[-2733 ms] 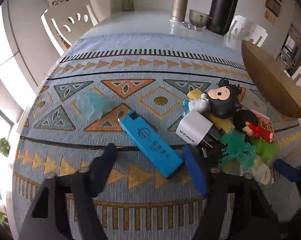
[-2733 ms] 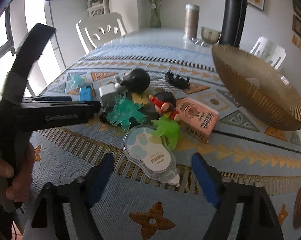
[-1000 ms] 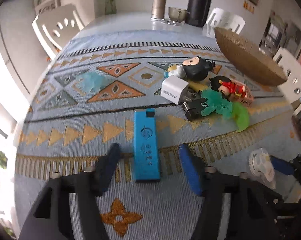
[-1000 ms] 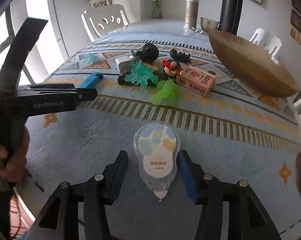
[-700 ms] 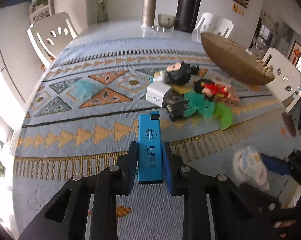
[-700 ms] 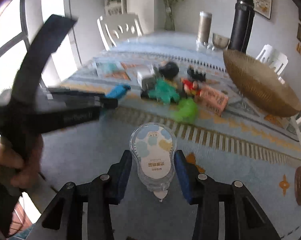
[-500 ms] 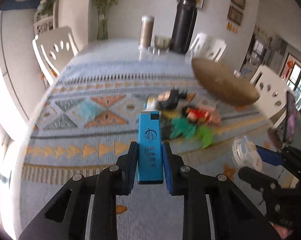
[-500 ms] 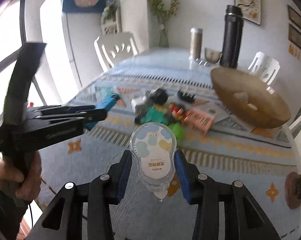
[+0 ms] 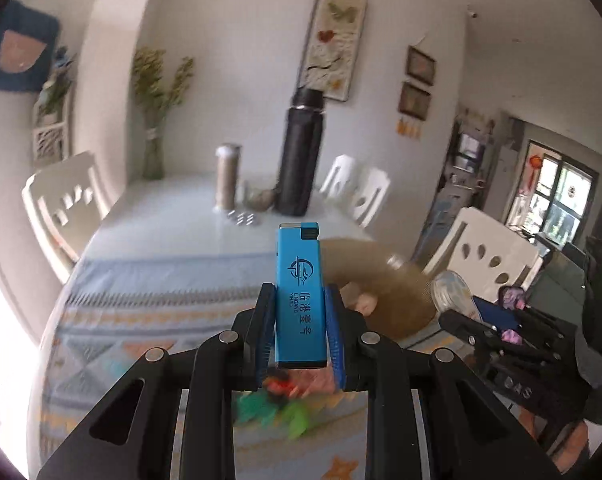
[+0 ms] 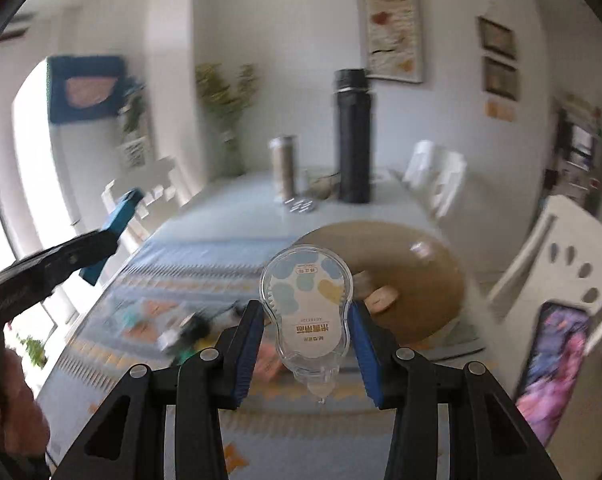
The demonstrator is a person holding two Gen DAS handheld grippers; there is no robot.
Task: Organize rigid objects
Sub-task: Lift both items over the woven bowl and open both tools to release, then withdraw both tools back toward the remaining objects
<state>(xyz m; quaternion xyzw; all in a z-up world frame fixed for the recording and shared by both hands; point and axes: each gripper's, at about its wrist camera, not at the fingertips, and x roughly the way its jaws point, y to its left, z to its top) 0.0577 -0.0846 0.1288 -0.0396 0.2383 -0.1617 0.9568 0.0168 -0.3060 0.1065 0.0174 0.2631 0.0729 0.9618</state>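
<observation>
Left gripper [image 9: 300, 322]: jaws pinched on a blue lighter [image 9: 299, 296]. The lighter is held upright between the blue pads, metal cap end pointing away from the camera, and is lifted clear of the table. In the right wrist view the same lighter [image 10: 115, 232] is seen side-on at the left, clamped in the black fingers of the left tool, with a hand [image 10: 9, 408] on its handle.

Right gripper [image 10: 305, 344]: jaws closed on a clear correction-tape dispenser [image 10: 307, 308]. It is gripped at its narrow lower half, rounded end away from the camera, tip toward the camera, also held off the table. In the left wrist view it [image 9: 453, 292] is seen at the right, just in front of the bowl's near rim.

A woven brown bowl [image 10: 421, 276] is placed on the patterned blue table runner [image 9: 149, 312] toward the table's right edge; a few small items are seen inside it, too blurred to identify. Remaining clutter [image 9: 277, 404] (green pieces, something red and pink) is left on the runner below the left gripper, near the middle of the table; heavily blurred in both views.

At the far end of the table [image 9: 173, 216], on the bare white top: a tall black flask [image 9: 301, 156], a beige cylindrical tumbler [image 9: 227, 176] and a small bowl between them. White chairs [image 9: 57, 204] are set at the left and right edges.
</observation>
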